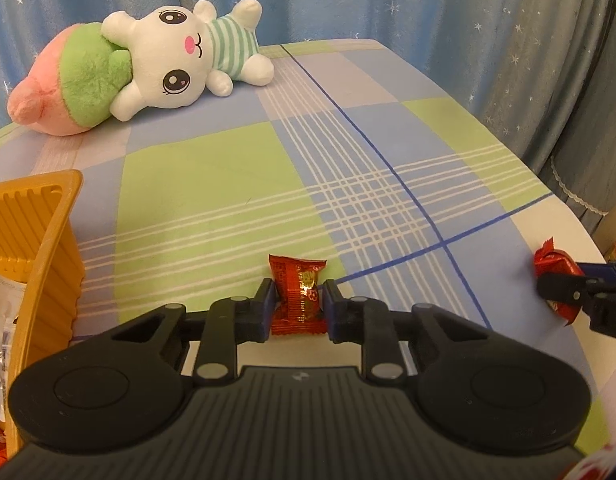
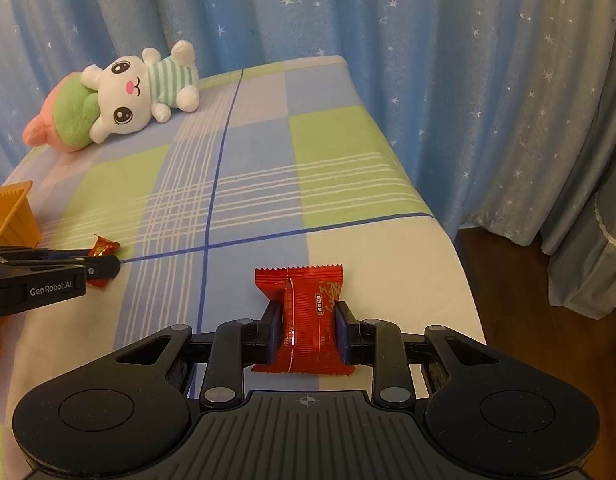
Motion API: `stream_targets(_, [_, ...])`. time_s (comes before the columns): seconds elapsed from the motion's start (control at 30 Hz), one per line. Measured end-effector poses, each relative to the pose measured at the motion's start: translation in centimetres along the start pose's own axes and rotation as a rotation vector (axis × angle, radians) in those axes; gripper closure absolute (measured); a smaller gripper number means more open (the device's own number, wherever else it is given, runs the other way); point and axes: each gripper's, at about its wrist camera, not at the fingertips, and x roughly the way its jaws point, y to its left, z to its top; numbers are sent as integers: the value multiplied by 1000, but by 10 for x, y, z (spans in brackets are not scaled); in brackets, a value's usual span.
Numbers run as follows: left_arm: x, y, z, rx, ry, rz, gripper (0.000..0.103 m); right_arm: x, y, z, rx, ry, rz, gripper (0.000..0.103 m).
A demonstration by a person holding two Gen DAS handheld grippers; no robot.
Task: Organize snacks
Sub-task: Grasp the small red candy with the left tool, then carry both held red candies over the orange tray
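Note:
My left gripper (image 1: 297, 294) is shut on a small red-and-gold snack packet (image 1: 297, 290) just above the checked cloth. My right gripper (image 2: 308, 316) is shut on a longer red snack packet (image 2: 308, 320) near the table's right edge. Each gripper shows in the other view: the right one (image 1: 564, 286) with its red packet (image 1: 554, 266) at the far right, the left one (image 2: 103, 268) with its packet (image 2: 103, 247) at the far left. An orange ribbed basket (image 1: 47, 248) stands at the left with wrapped snacks inside; it also shows in the right wrist view (image 2: 13, 216).
A white plush rabbit (image 1: 179, 60) with a pink-and-green peach lies at the table's far left corner. The checked tablecloth (image 1: 211, 184) covers the table. Blue star-print curtains (image 2: 448, 60) hang behind and to the right. The dark floor (image 2: 520, 300) shows beyond the right edge.

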Motion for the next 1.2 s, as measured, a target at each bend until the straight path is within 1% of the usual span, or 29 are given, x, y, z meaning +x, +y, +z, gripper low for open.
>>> stream_targets(0.23, [-17,-1,-14,2,11,-12,82,-7,6,-6,-11,10,6,75])
stream_targets(0.5, [-43,-2,-37,-8,39,-35,82,-27,17,-15,-27,0,22,75])
stream_targets(0.6, [-56,-2,-45,-16,35,-46,82,-37,21,-20,-32,-5,29,75])
stream_targets(0.63, [-61,-2,-48,-18,33,-51,87,-40,23,-21,-34,-6,33,75])
stream_targets(0.9, [-101,2,-66,-40,0,-86,87,-73,46,-37,-62,-16,80,75])
stream_targets(1.0, [-116,5,-77,-35,-11,-94,87,-84,57,-45,-75,-19,99,75])
stream_targets(1.2, [-142,17,-103,-44,-3,-99,87,-100,77,-61,-93,-8,134,75])
